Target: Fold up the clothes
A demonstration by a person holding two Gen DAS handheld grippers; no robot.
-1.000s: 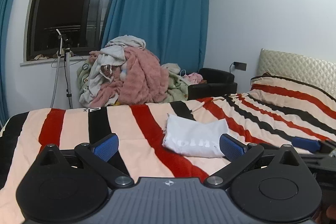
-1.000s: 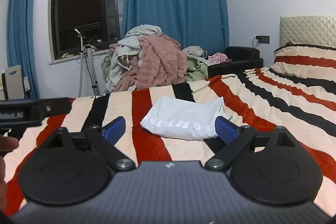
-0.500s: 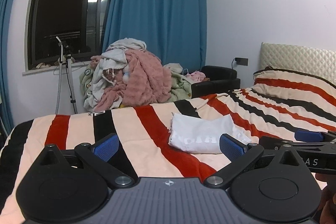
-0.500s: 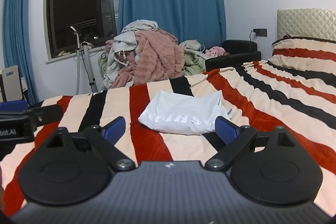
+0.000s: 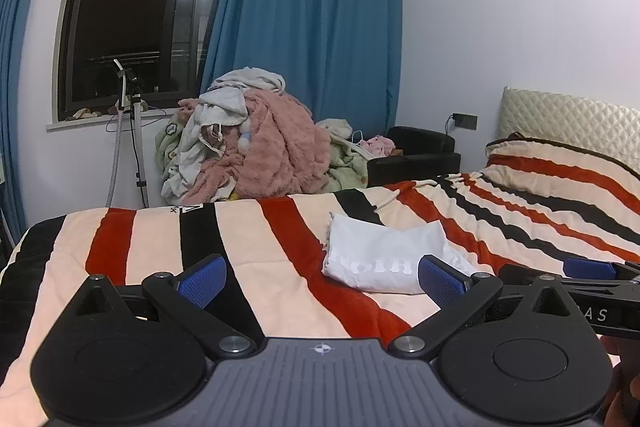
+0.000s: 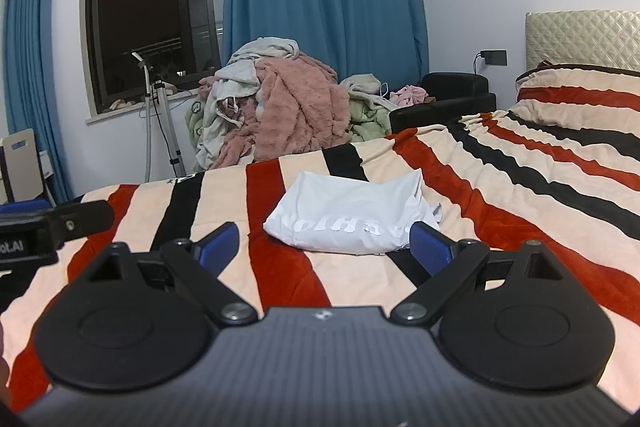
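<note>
The folded white garment lies flat on the striped blanket, which serves as the landmark surface. Bare blanket surrounds the garment on all sides, and its near edge lies just beyond the fingertips of both grippers. The blanket's far edge runs behind the garment; past that edge stands a heap of unfolded laundry below the window.

The left wrist view shows the right gripper's blue fingertip to the garment's right; the right wrist view shows the left gripper's black body at the blanket's left side.

Left gripper: jaws spread wide, holding nothing. Right gripper: jaws spread wide, holding nothing, clear of the garment.
</note>
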